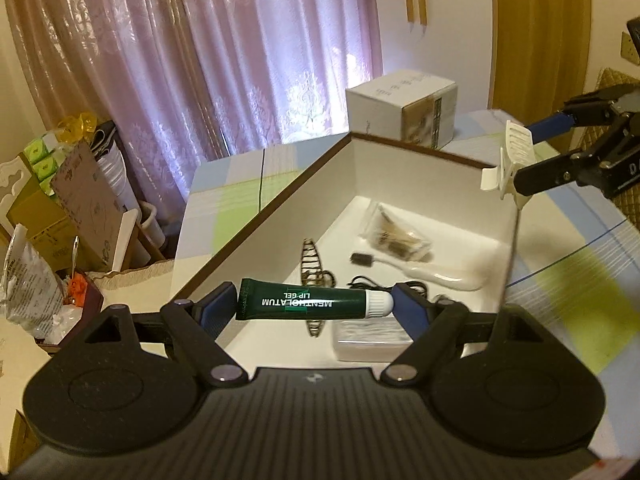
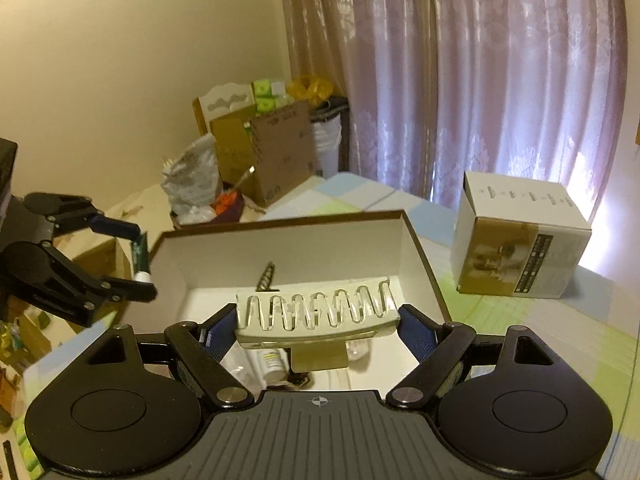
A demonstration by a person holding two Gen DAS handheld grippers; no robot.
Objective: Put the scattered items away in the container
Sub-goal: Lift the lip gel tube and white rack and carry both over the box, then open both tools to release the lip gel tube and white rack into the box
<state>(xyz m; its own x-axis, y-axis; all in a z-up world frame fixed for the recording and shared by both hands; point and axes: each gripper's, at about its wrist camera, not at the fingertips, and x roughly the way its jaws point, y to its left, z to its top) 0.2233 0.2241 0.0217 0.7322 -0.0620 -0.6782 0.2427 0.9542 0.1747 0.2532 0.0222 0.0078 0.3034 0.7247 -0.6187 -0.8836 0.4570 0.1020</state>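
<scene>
While both tools hang over the open box, the step in hand is letting two items go into it.
Left hand-held gripper (image 1: 316,304): pads closed on the ends of a dark green lip-gel tube with a white cap (image 1: 312,303), held level above the near part of the box.
Container: a shallow white cardboard box with a brown rim (image 1: 280,188), lying on a bed under a pastel checked sheet (image 1: 572,288), one corner towards the curtain.
Right hand-held gripper (image 2: 316,322): pads closed on the ends of a cream plastic claw hair clip (image 2: 316,314), over the box's right-hand rim.
Doing it well: probably lower each item close to the box floor before spreading the pads; bring the clip well inside the rim, as it might tip out over the edge; keep the two tools apart.
Count, held: one tube, one clip.
Count, already in the box: one striped brown hair clip (image 1: 310,258), one clear packet with brown contents (image 1: 396,236), one white curved item with a dark tip (image 1: 432,276), one pale flat packet (image 1: 372,338), a dark cord (image 1: 360,282); other small items are too blurred to count.
Count, outside: one white and tan carton (image 1: 404,110) near the far edge of the bed.
</scene>
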